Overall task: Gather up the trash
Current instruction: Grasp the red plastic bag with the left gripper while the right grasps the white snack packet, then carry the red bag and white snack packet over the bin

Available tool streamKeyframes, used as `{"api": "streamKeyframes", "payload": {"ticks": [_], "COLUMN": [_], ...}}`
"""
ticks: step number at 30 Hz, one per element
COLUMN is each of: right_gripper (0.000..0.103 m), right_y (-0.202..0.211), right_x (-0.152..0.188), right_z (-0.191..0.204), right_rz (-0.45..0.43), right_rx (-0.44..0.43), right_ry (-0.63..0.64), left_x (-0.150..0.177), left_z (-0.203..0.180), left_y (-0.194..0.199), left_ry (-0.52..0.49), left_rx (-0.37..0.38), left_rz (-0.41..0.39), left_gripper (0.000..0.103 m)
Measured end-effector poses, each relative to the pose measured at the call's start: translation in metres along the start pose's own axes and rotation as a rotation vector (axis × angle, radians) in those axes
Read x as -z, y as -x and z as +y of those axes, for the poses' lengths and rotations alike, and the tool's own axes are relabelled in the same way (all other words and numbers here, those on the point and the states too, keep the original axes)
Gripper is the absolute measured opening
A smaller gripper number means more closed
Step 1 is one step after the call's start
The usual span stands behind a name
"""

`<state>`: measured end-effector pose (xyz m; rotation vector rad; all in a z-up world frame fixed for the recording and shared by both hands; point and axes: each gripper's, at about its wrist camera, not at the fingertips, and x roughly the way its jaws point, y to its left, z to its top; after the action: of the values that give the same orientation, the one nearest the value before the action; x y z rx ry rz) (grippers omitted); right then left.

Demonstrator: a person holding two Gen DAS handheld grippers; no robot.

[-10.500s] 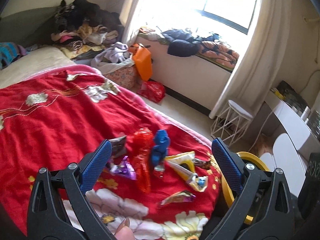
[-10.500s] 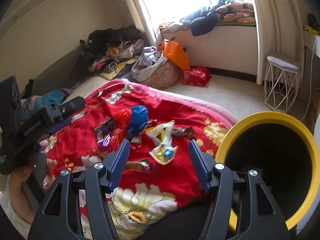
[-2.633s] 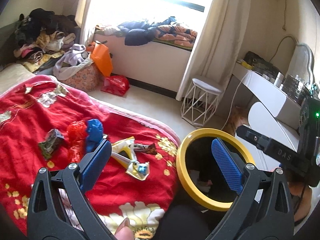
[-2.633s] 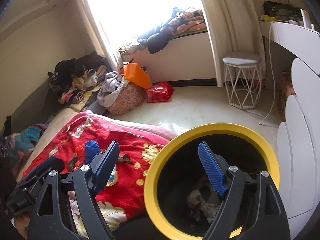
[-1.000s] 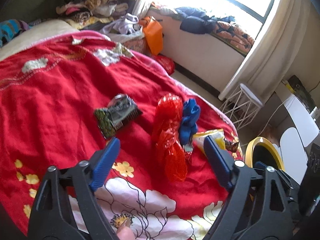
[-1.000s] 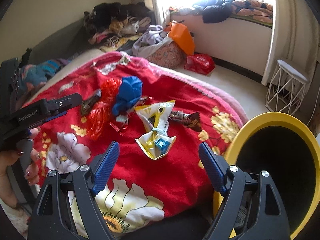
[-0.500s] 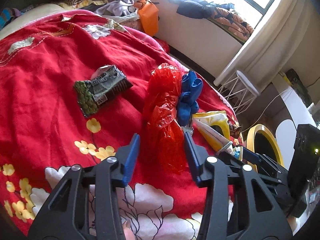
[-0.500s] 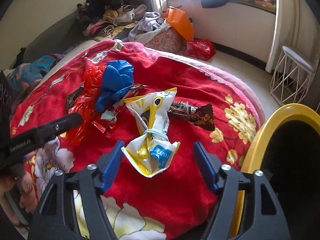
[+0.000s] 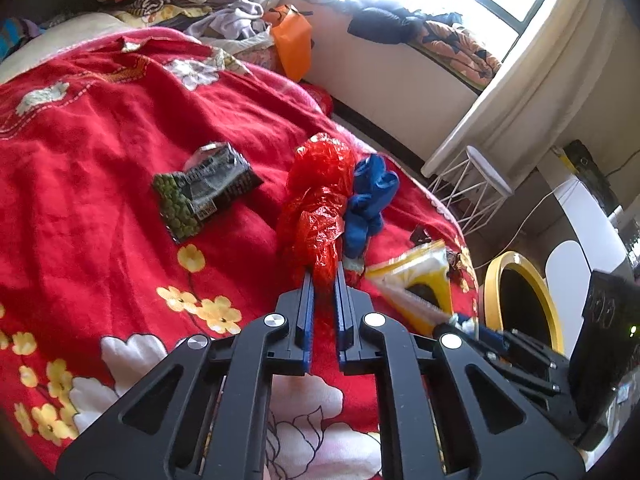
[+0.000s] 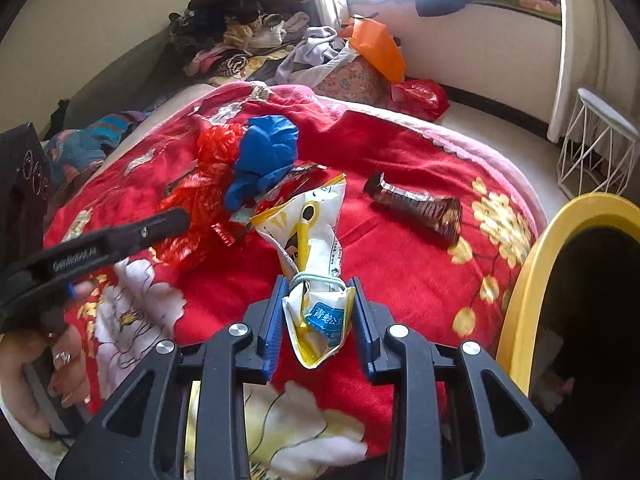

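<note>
Trash lies on a red flowered blanket. My left gripper is shut on the lower end of a crumpled red plastic bag, which leans against a blue glove. A green and grey packet lies to the left of them. In the right wrist view my right gripper is closing on a yellow and white wrapper, and its pads touch both sides of the wrapper's near end. A brown snack wrapper lies to the right. A yellow-rimmed bin stands at the bed's right edge.
A white wire stool stands on the floor beyond the bed. An orange bag, a red bag and piled clothes lie at the far side. A white desk is right of the bin. A hand holds the left gripper.
Both grippers came down over the trash and their jaws narrowed from wide apart. The left closed on the red bag and the right closed in around the yellow and white wrapper.
</note>
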<state>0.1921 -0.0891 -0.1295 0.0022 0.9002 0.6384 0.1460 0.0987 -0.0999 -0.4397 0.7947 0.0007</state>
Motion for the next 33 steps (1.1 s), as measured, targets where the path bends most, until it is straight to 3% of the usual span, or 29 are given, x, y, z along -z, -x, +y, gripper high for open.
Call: {"api": "streamKeyframes", "payload": {"ticks": [12,22,33], "right_gripper": [0.026,0.025,0.025], "right_y": [0.019,0.044,0.075], "right_x": [0.022,0.011,-0.002], "right_z": [0.021,0.028,0.008], "right_rz": [0.018,-0.070,-0.159], "right_rx": [-0.058,-0.046,-0.020], "right_ry": [0.004,0.014,-0.042], "left_x": [-0.014,-0.019,-0.020], "left_z": [-0.002,-0.013,-0.037], "left_y": [0.039,0.060,0.073], "left_ry": [-0.020,-0.045,-0.095], "left_rx": [0.013,0.044,0.090], "left_rz": [-0.091,-0.133,-0.158], "left_gripper": [0.004,0.004,0.004]}}
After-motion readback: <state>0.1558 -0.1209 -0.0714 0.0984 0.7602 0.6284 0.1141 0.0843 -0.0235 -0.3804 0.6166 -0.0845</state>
